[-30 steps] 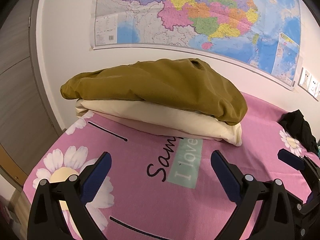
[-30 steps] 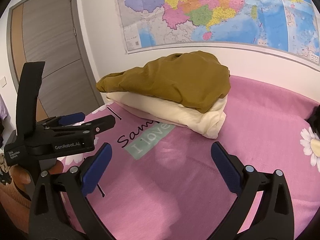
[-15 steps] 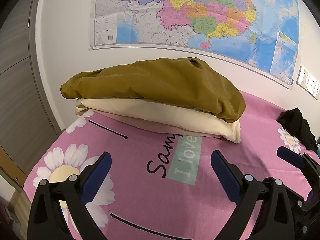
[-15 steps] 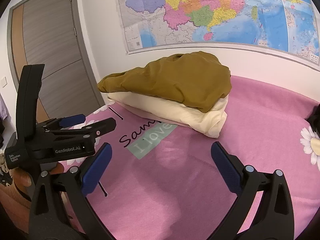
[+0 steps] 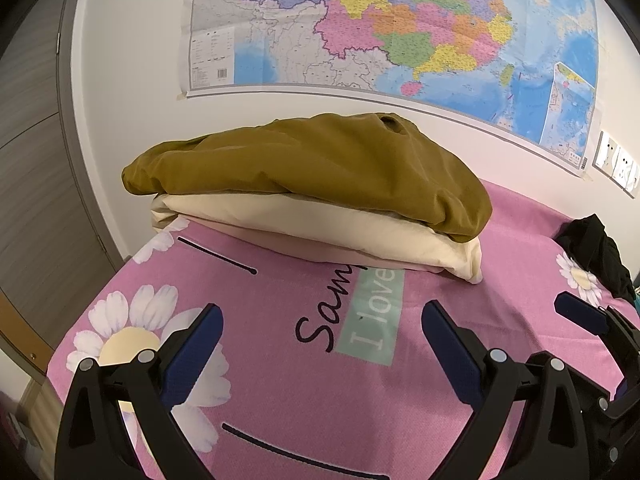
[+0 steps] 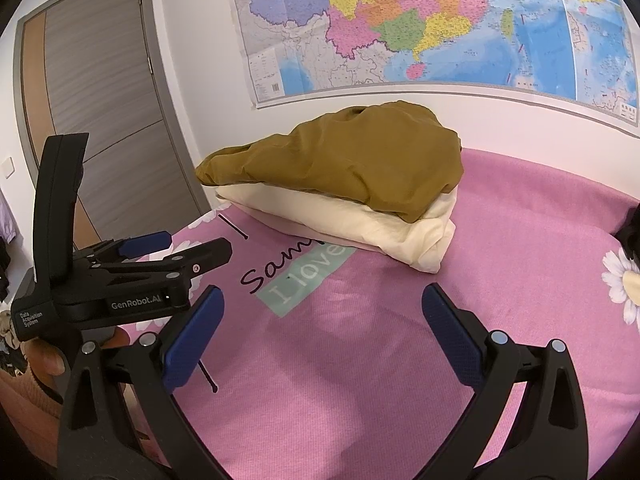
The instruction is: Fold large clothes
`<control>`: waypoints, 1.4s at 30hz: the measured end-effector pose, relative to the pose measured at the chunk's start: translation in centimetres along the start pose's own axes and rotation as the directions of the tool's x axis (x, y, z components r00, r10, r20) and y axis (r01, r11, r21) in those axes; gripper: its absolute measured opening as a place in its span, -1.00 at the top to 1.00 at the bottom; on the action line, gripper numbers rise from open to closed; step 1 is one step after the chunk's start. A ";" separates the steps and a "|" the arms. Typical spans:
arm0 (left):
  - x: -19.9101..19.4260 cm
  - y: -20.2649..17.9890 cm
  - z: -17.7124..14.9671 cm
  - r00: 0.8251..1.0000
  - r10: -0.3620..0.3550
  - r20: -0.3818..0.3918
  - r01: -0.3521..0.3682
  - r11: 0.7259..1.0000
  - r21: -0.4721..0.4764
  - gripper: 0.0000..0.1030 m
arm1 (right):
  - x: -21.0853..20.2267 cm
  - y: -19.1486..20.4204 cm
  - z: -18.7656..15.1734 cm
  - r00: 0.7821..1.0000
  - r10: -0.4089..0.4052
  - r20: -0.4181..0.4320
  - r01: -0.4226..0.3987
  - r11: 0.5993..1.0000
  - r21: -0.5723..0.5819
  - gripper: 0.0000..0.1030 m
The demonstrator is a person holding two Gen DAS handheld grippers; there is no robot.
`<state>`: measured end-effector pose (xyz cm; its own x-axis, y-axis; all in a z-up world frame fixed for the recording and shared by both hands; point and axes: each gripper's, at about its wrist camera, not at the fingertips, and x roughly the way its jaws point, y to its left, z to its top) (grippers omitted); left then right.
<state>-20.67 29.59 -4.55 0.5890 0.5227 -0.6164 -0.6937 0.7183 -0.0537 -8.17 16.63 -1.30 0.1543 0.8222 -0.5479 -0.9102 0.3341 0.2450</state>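
Note:
A folded olive-brown garment point(image 5: 312, 168) lies on top of a folded cream garment point(image 5: 328, 232) at the far end of the pink bed; the stack also shows in the right wrist view, olive point(image 6: 352, 160) over cream point(image 6: 360, 228). My left gripper point(image 5: 322, 328) is open and empty, hovering over the pink sheet in front of the stack. My right gripper point(image 6: 322, 316) is open and empty, also short of the stack. The left gripper also shows at the left of the right wrist view point(image 6: 188, 246).
The pink bedsheet point(image 5: 280, 380) has daisies and printed text. A black garment point(image 5: 596, 248) lies at the right edge. A map point(image 5: 400, 28) hangs on the wall behind the bed. A grey door point(image 6: 96, 120) stands at the left.
Both grippers have drawn back slightly from the stack and stay open. The clothes have not moved.

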 end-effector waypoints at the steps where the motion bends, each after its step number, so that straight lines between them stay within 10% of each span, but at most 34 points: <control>1: 0.0 0.0 0.0 1.000 -0.001 0.000 0.001 1.000 0.002 -0.87 | 0.0 -0.1 0.0 1.000 -0.001 -0.001 0.001 1.000 -0.001 -0.90; 42: 0.0 0.0 -0.2 1.000 0.002 -0.009 -0.002 1.000 0.005 -0.86 | 0.4 0.1 -0.2 1.000 0.006 -0.012 -0.006 1.000 0.019 -0.90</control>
<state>-20.77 29.55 -4.74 0.5836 0.5199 -0.6238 -0.6927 0.7196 -0.0484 -8.27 16.86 -1.67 0.1440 0.8190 -0.5555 -0.9036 0.3377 0.2635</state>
